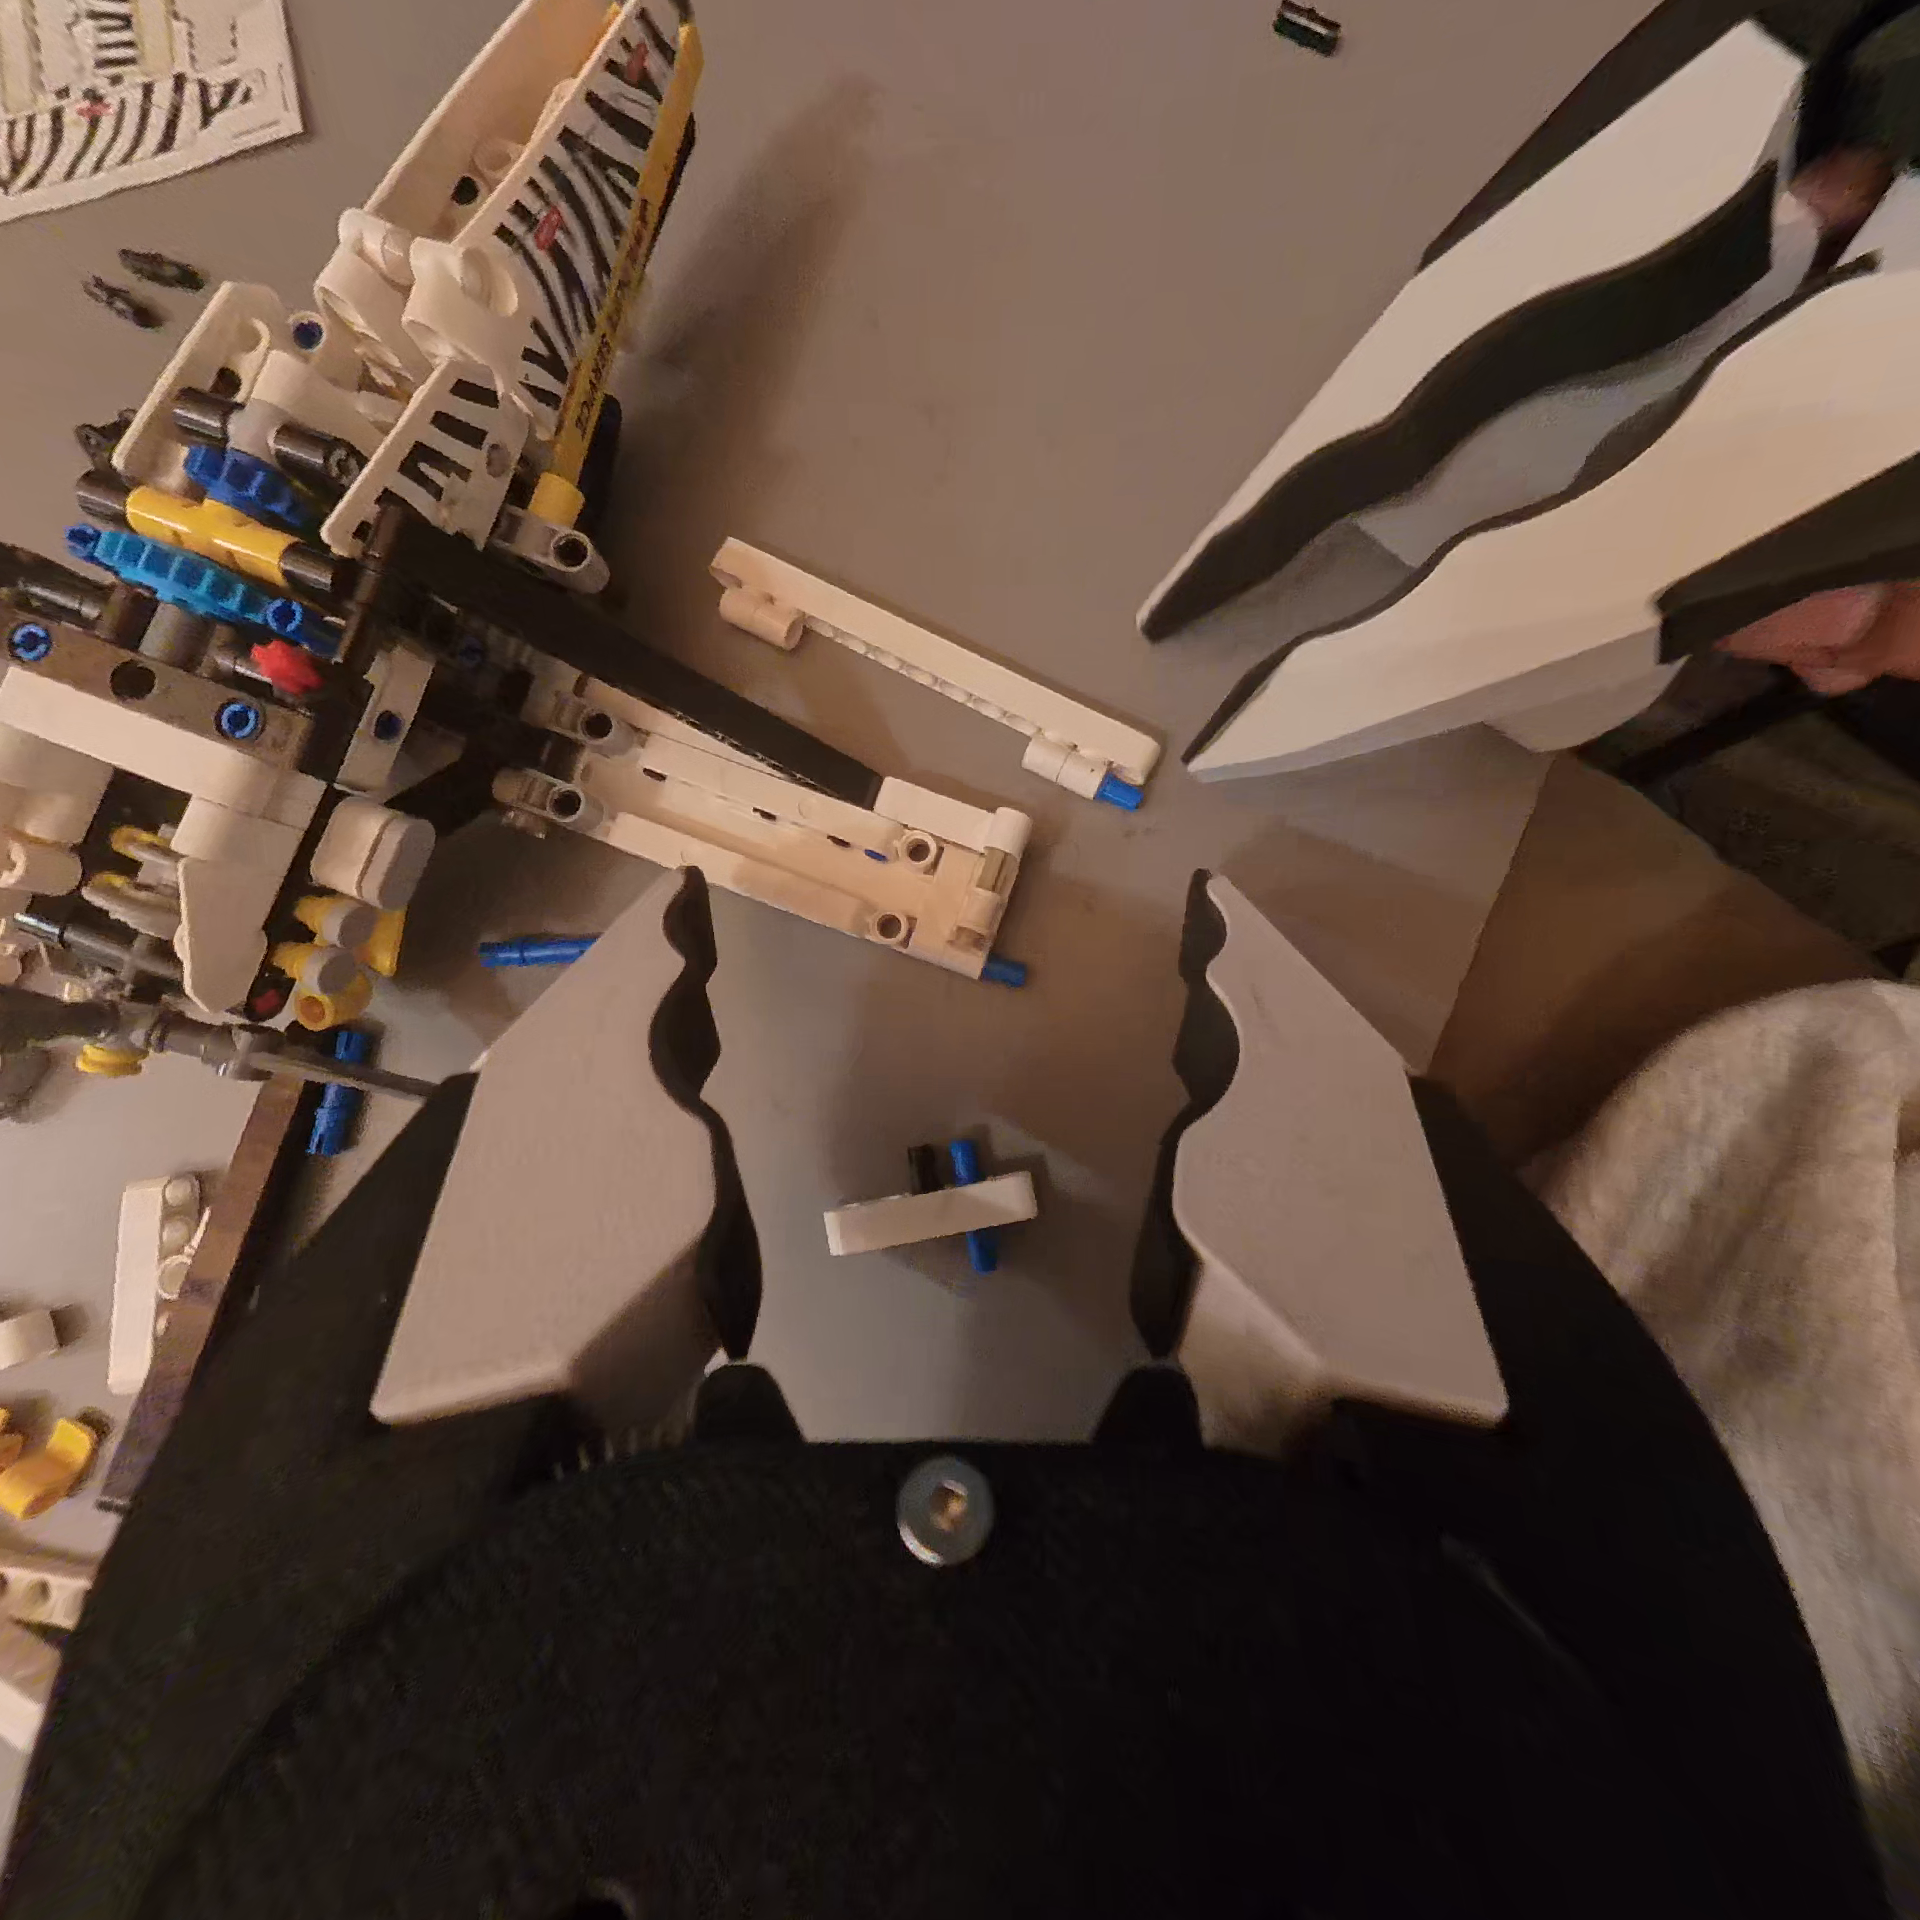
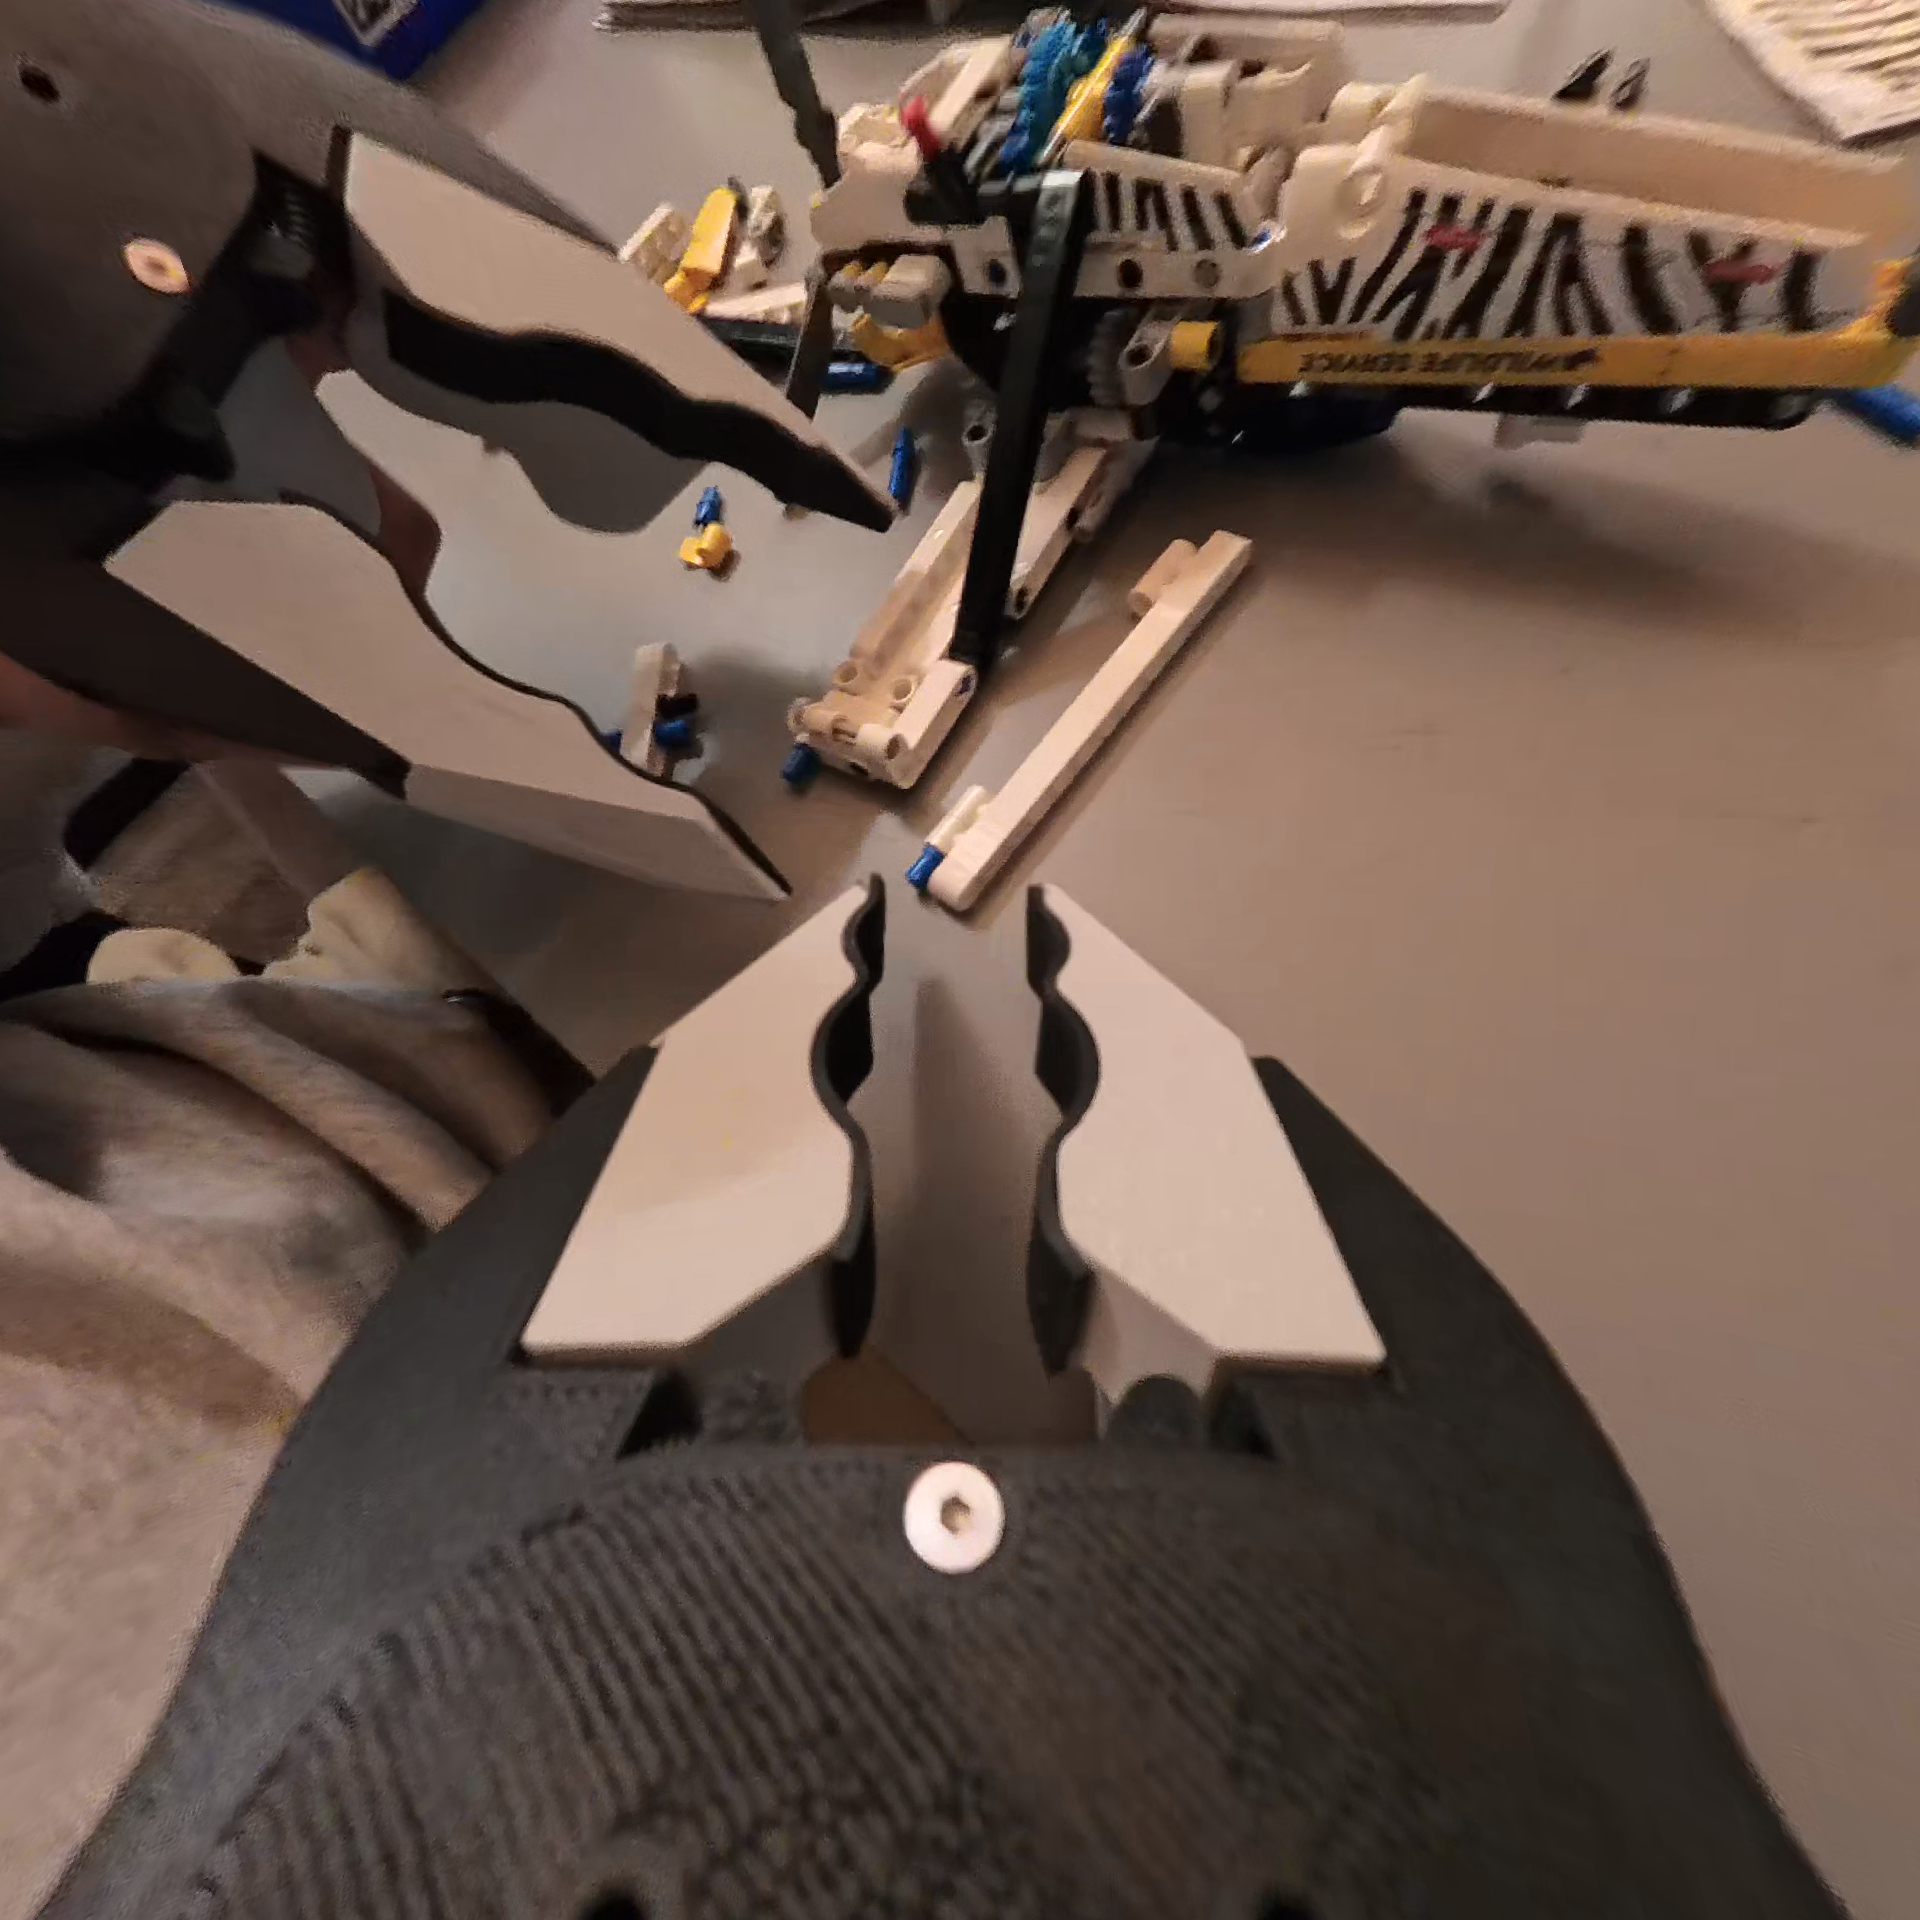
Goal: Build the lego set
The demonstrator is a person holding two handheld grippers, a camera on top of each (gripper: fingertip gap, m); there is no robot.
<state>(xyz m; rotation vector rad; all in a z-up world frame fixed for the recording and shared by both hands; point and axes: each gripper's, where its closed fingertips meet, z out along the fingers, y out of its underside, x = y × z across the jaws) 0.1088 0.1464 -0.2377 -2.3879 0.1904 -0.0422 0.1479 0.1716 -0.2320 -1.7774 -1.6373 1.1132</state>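
Observation:
A half-built white lego helicopter with zebra stripes and a yellow strip (image 1: 312, 582) (image 2: 1299, 249) lies on the grey table. A long white beam with a blue pin (image 1: 935, 665) (image 2: 1091, 717) lies loose beside it. A small white piece with blue and black pins (image 1: 935, 1210) (image 2: 660, 717) lies on the table between my left gripper's fingers. My left gripper (image 1: 945, 894) (image 2: 831, 696) is open wide and empty above it. My right gripper (image 2: 956, 899) (image 1: 1169, 696) is open, narrower, and empty, its tips just short of the long beam's blue-pin end.
Loose blue pins (image 1: 535, 951), yellow and white pieces (image 1: 42, 1465) (image 2: 707, 545) lie scattered near the model. A striped sticker sheet (image 1: 125, 94) lies at the far left. The table edge and a person's light-coloured clothing (image 1: 1766, 1299) (image 2: 208, 1195) are close by.

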